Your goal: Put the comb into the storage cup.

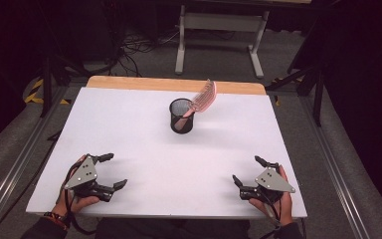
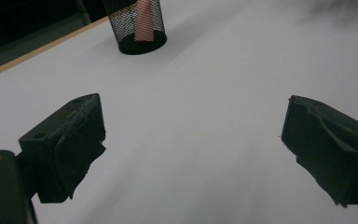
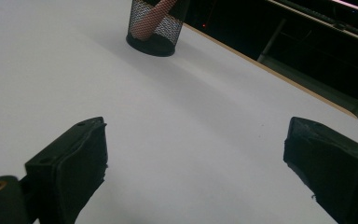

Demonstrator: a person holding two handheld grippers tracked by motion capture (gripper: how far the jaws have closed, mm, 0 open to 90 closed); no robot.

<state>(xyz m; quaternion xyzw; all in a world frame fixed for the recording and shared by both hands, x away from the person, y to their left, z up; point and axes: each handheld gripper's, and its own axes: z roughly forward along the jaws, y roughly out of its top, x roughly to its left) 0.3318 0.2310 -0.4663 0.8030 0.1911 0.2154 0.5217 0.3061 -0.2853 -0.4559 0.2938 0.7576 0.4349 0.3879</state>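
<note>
No brand, label or writing can be read on anything here. The count is short: one black mesh cup (image 1: 181, 115), one pink comb (image 1: 202, 98) and two grippers.

In the high view the mesh cup stands upright on the white bench (image 1: 144, 129), toward twelve o'clock from the bench's middle and well apart from both hands. The pink comb stands in it, handle down inside the mesh, the toothed end leaning out over the rim toward one o'clock.

The left gripper (image 1: 113, 170) sits near the bench's seven o'clock corner, held in a hand that comes in from the near edge, a grey three-cornered plate on top. Its jaws are spread wide with nothing between them; the left gripper view shows bare white bench between the two black jaws, with the mesh cup (image 2: 139, 25) at about eleven o'clock and the comb's pink handle (image 2: 144, 18) seen through the mesh.

The right gripper (image 1: 246, 171) sits near the five o'clock corner, also spread wide and holding nothing. In the right gripper view the mesh cup (image 3: 157, 28) stands at about eleven o'clock, the pink handle (image 3: 150, 21) inside it.
</note>
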